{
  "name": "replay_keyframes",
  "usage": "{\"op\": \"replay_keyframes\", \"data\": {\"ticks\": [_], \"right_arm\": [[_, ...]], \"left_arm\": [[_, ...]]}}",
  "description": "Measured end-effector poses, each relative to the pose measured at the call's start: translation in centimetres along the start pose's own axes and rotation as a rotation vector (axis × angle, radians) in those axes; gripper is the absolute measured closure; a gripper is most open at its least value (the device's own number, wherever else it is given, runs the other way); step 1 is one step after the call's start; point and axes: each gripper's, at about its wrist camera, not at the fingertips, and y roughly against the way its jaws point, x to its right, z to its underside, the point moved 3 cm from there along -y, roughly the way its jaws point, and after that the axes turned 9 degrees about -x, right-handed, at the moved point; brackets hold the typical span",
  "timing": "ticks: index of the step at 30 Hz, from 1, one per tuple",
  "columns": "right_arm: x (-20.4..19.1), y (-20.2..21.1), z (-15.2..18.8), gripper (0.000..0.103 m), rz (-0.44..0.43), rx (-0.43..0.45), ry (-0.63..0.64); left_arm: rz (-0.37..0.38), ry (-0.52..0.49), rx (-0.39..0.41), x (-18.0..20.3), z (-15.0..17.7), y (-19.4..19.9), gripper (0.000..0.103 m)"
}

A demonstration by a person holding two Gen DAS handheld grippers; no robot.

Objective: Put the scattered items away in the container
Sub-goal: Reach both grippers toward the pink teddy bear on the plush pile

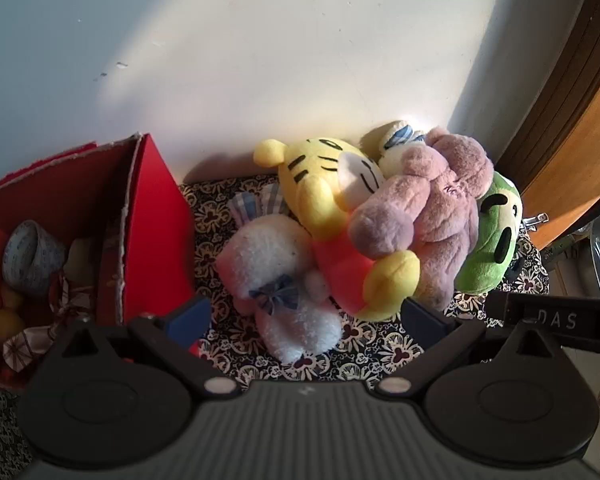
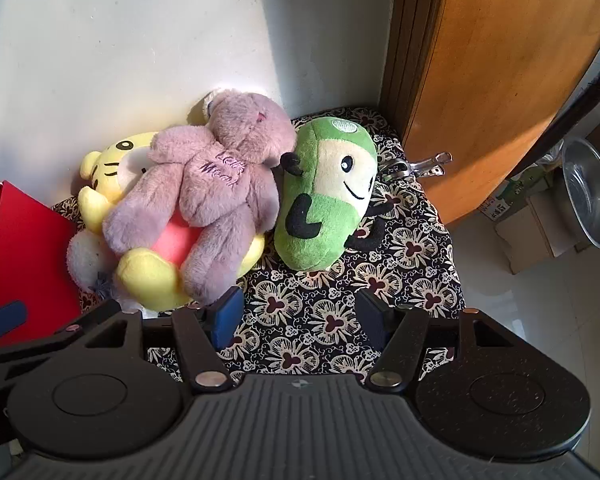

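Note:
Several plush toys lie heaped on a flower-patterned cloth [image 1: 380,348] against the wall. They are a white plush [image 1: 284,280] with a blue bow, a yellow tiger [image 1: 320,184], a mauve bear [image 1: 432,208] and a green plush [image 1: 492,240]. My left gripper [image 1: 306,316] stands wide open just above the white plush, whose lower end lies between the blue pads without touching them. A red cardboard box [image 1: 152,220] stands to its left. My right gripper [image 2: 302,312] is open over bare cloth [image 2: 340,300], just short of the green plush [image 2: 324,200] and beside the mauve bear [image 2: 212,192].
The box holds a blue patterned cup [image 1: 32,256], yellow bits and a wrapped bow. A wooden door [image 2: 500,80] stands at the right, with a metal clip [image 2: 420,166] at the cloth's edge. A steel basin [image 2: 592,196] and cardboard boxes [image 2: 528,232] sit on the floor beyond.

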Motion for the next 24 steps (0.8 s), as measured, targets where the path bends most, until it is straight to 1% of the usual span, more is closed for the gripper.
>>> {"op": "replay_keyframes", "data": {"ticks": [6,15,17,20,24], "right_arm": [[0.2,-0.7,-0.3,0.039,0.003,-0.015,-0.01],[0.0,-1.2,-0.4,0.039,0.006,-0.028,-0.011],[0.1,-1.3,-0.5,0.039,0.002,-0.029,-0.016],[0.2,-0.8,-0.6,0.039,-0.013,-0.008,-0.022],[1.1,0.6,-1.6,0.04,-0.092,0.068,-0.055]], "left_arm": [[0.007,-0.017,-0.004,0.4,-0.1,-0.4,0.002],[0.02,-0.004,-0.052,-0.1,-0.5,-1.5,0.002],[0.025,-0.004,-0.053,-0.1,-0.5,-1.6,0.002],[0.042,-0.022,-0.037,0.1,-0.8,-1.3,0.002],[0.085,-0.052,0.023,0.3,-2.1,-0.1,0.002]]}}
